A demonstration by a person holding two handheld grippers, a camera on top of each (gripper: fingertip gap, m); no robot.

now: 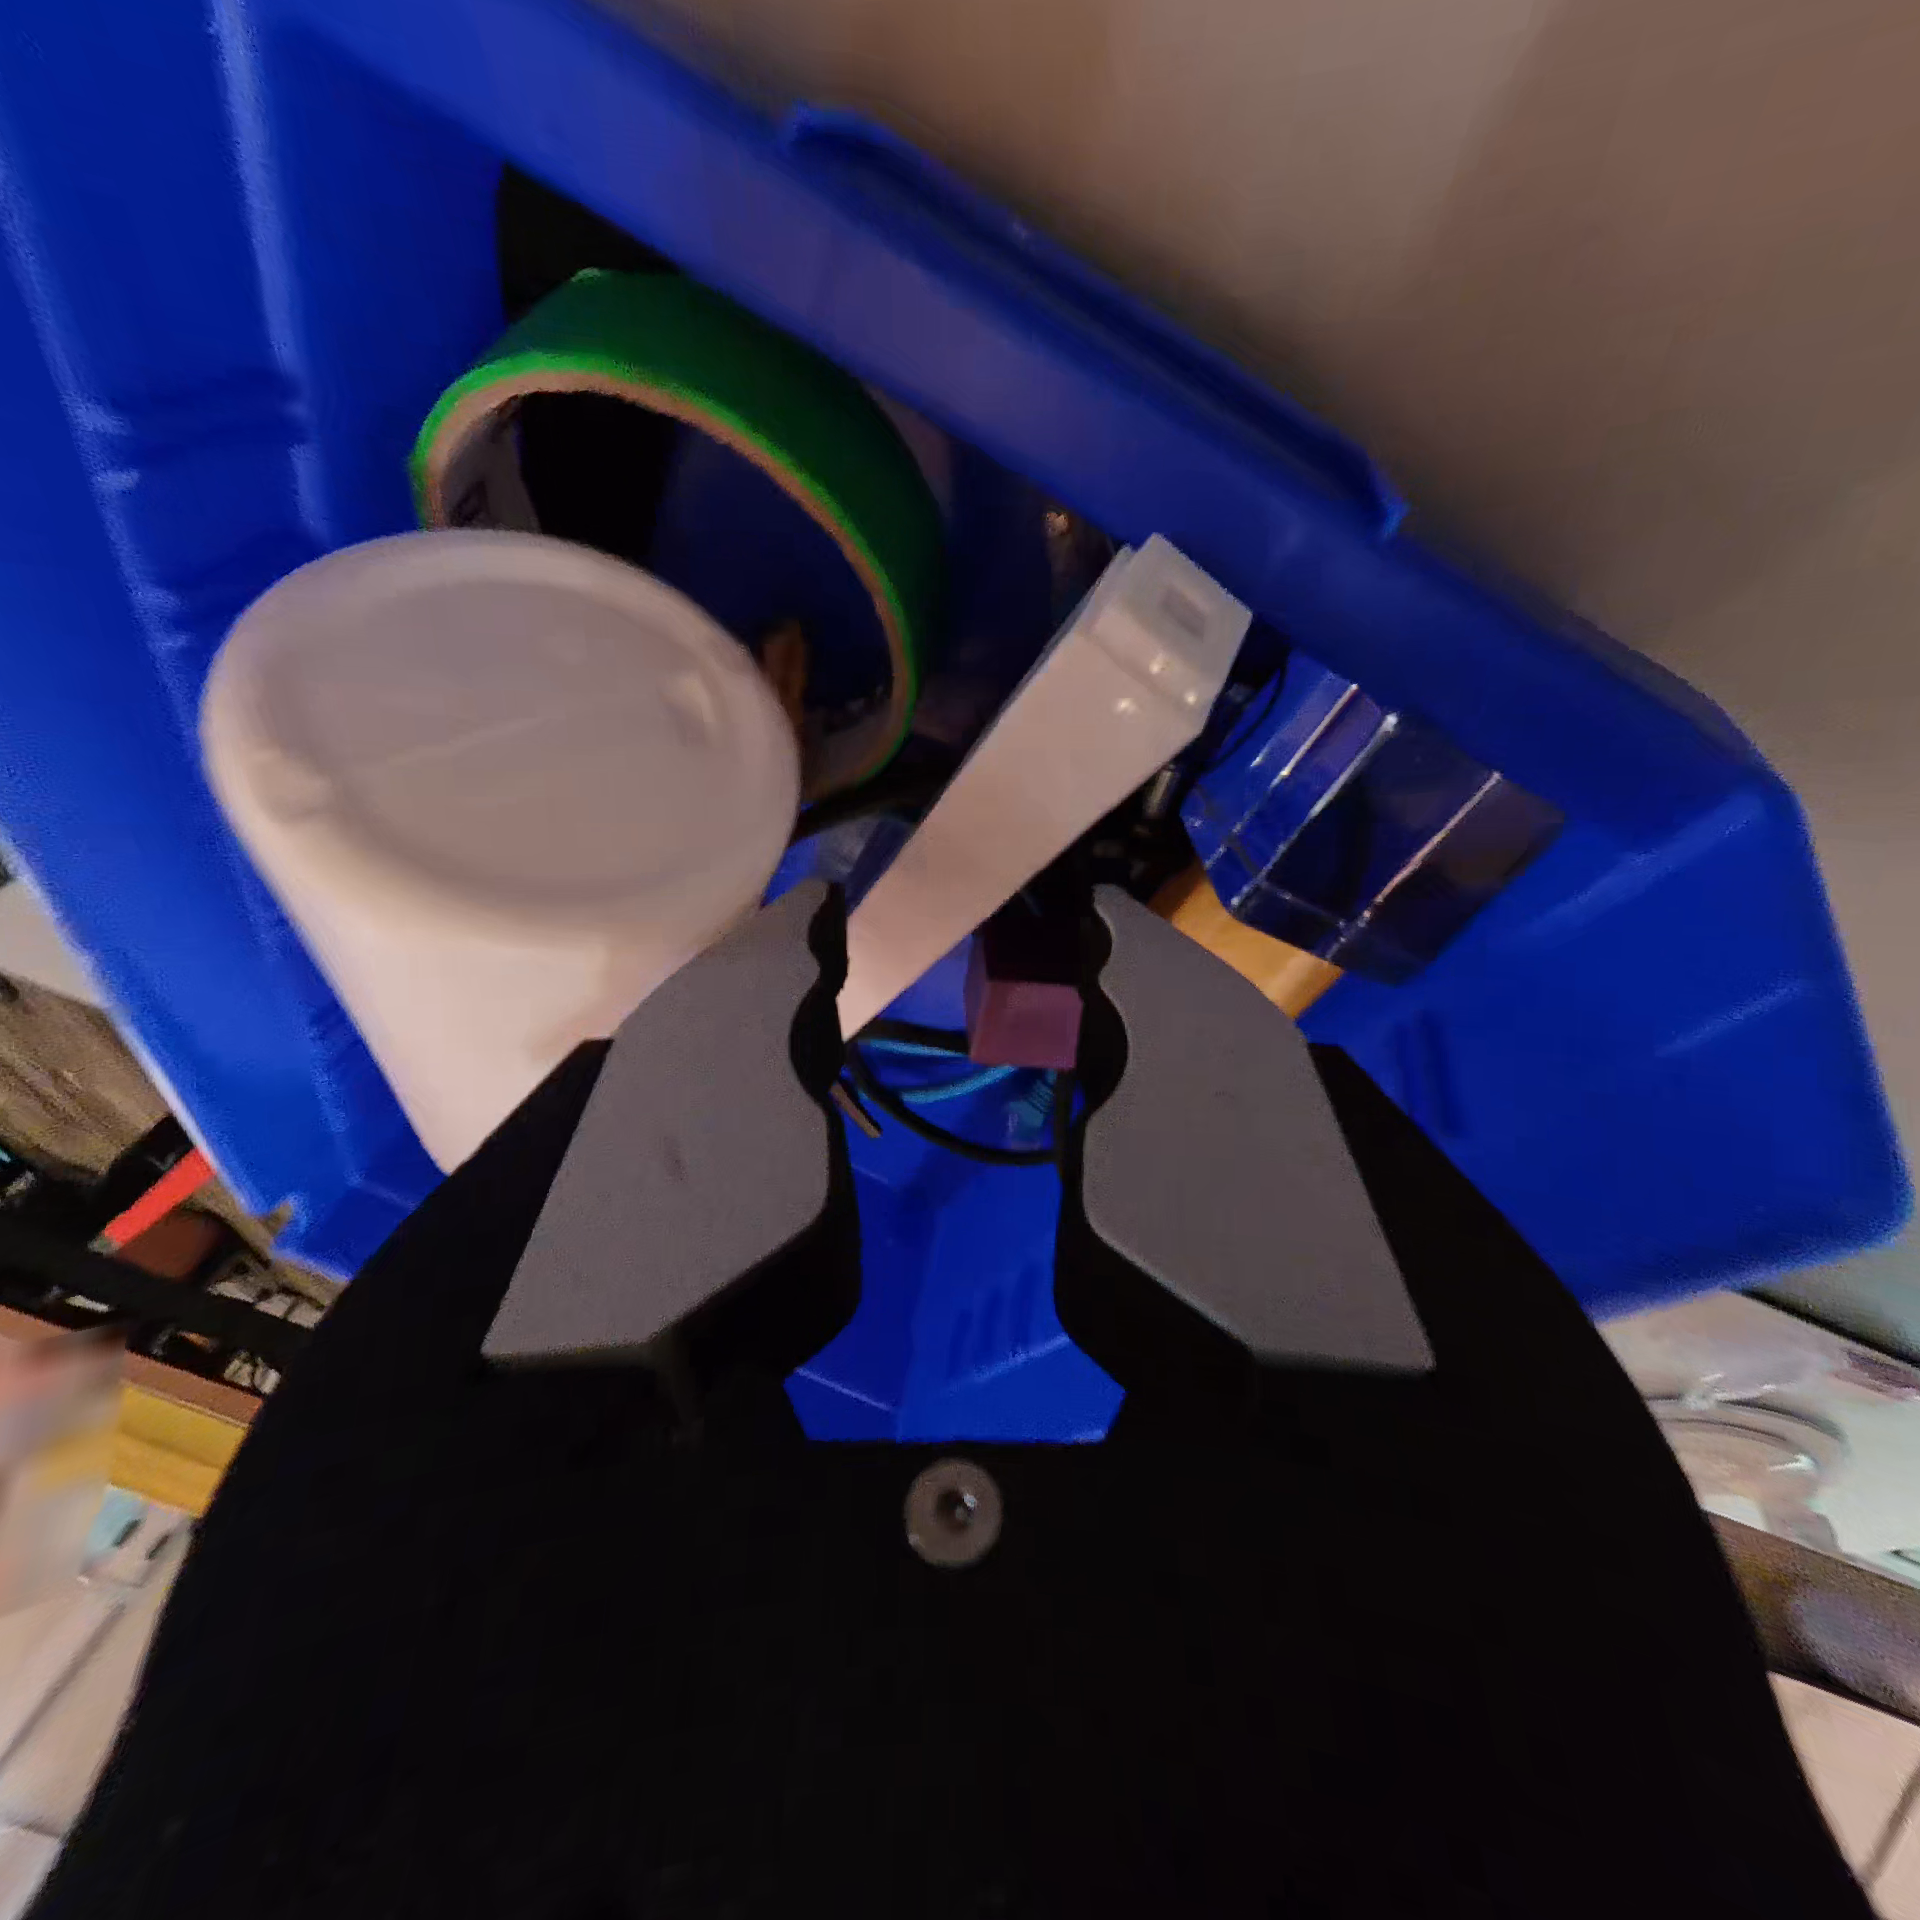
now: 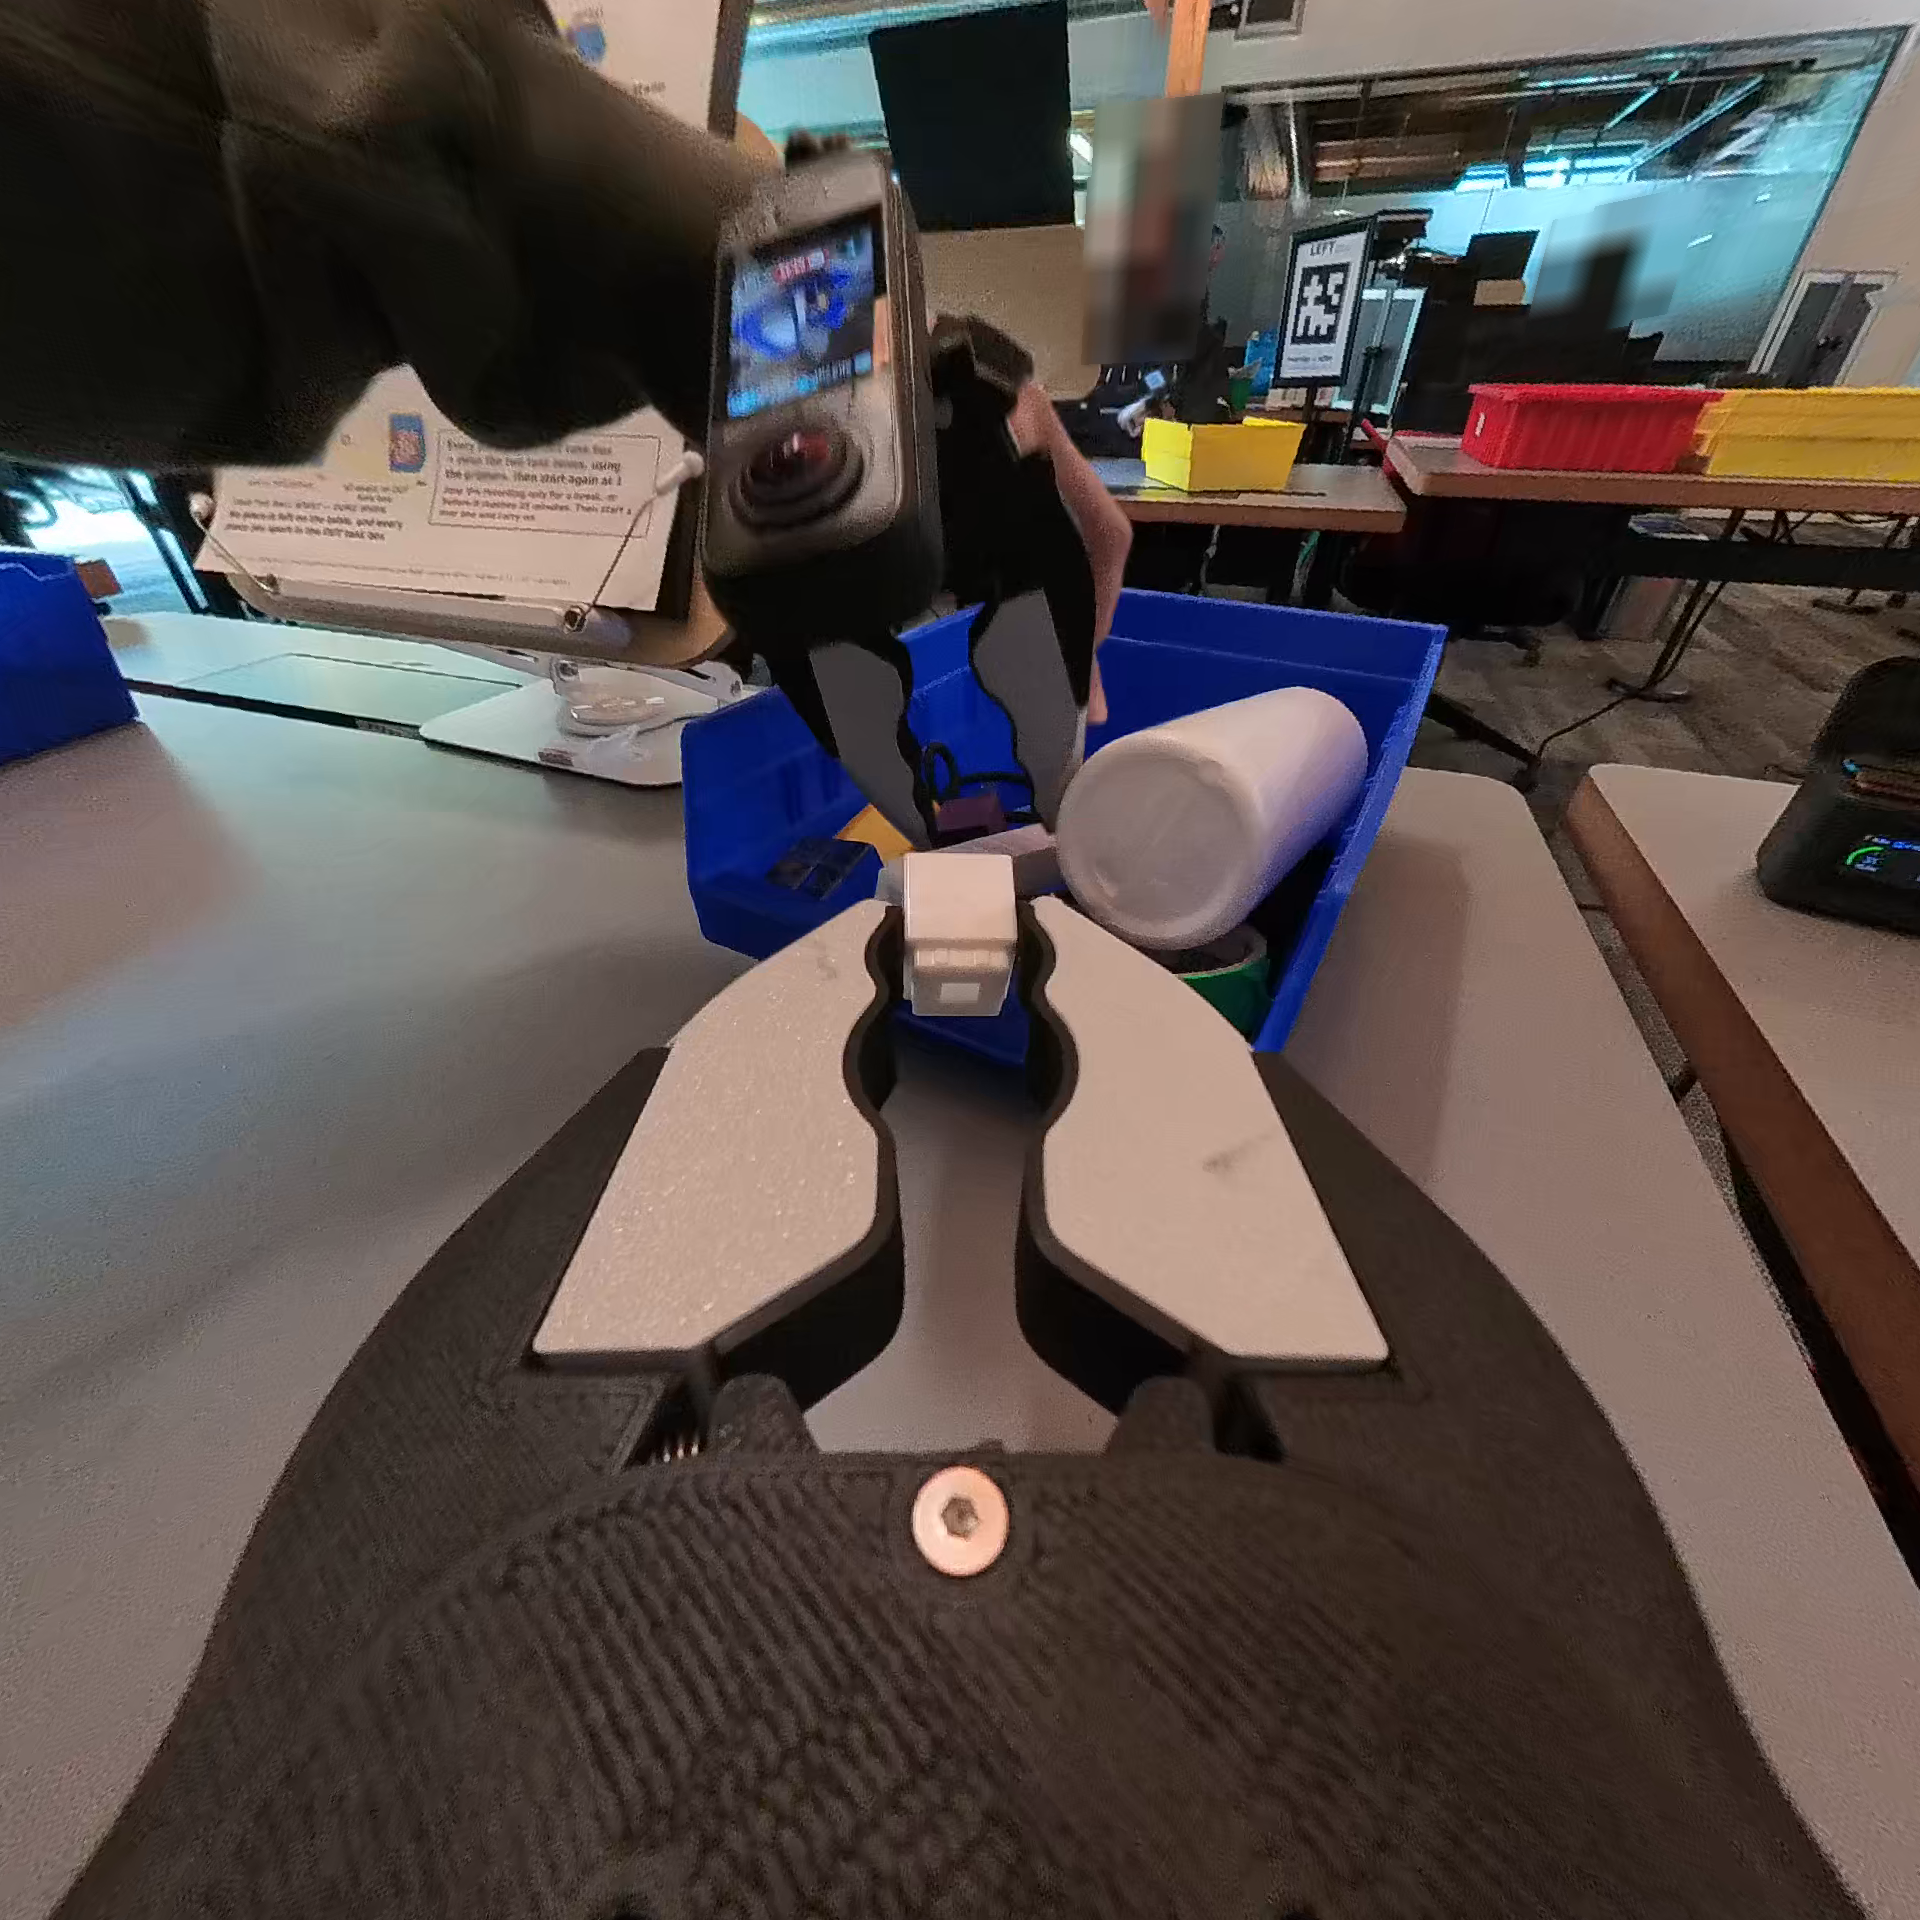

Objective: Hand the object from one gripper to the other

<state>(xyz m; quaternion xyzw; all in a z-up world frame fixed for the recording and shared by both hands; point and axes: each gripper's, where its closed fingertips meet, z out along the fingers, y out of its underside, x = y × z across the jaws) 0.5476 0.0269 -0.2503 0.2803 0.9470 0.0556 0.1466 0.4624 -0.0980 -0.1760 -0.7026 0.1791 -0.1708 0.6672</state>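
— Grey and smooth, the worktop (image 2: pixel 312 1039) carried a blue bin (image 2: pixel 1382 748) near its far edge, and behind it stretched a big workshop with more tables, a red bin (image 2: pixel 1579 426), yellow bins (image 2: pixel 1221 452) and a black-and-white marker board (image 2: pixel 1320 301). What sat closer in?

— A printed sheet on a stand (image 2: pixel 436 509) stood to the left of the blue bin, another blue bin's corner (image 2: pixel 52 655) showed at the far left, and a dark device with a small lit screen (image 2: pixel 1860 821) rested on the neighbouring table.

— And inside the bin?

— A white cylinder (image 2: pixel 1205 810) lay tilted across it, over a green tape roll (image 1: pixel 675 416). A clear block (image 1: pixel 1371 821), a small purple block (image 1: pixel 1023 1013) and thin black wires were jumbled lower down.

— Where was the object?

— The right tool (image 2: pixel 956 935) was clamped on a small white rectangular piece (image 2: pixel 958 935), held at the bin's near rim. From the left wrist view a long white bar (image 1: pixel 1039 769) slanted up across the bin; I could not tell whether that was the same piece.

— And the left tool?

— The left tool (image 1: pixel 961 914) pointed down into the bin with its fingers apart, nothing between them, tips just above the purple block. A dark sleeve (image 2: pixel 312 208) and the camera (image 2: pixel 810 384) on that tool blocked much of the right wrist view's upper left.
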